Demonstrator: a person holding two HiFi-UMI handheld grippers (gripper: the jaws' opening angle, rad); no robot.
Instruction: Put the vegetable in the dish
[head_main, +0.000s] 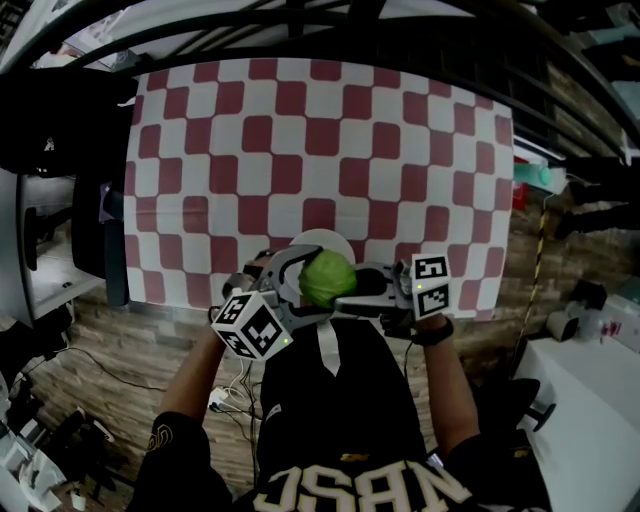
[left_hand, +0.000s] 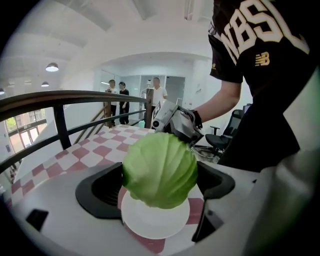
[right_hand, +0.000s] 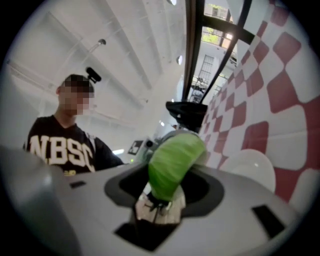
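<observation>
A round green cabbage (head_main: 327, 277) hangs just above a white dish (head_main: 318, 240) at the near edge of the checked table. My left gripper (head_main: 310, 286) comes from the left with its jaws spread wide around the cabbage (left_hand: 160, 170), and its pads rest against both sides. Beneath it lies the dish (left_hand: 155, 226). My right gripper (head_main: 353, 288) reaches in from the right. The cabbage's stem end (right_hand: 170, 167) lies between its jaws with a gap on each side, and the dish (right_hand: 255, 167) shows beyond. In the left gripper view the right gripper (left_hand: 176, 122) sits behind the cabbage.
The red-and-white checked cloth (head_main: 300, 150) covers the table. A dark railing (left_hand: 65, 100) runs along its far side. Some people (left_hand: 122, 97) stand in the background and an office chair (left_hand: 222, 140) is behind. Cables (head_main: 225, 395) lie on the wooden floor.
</observation>
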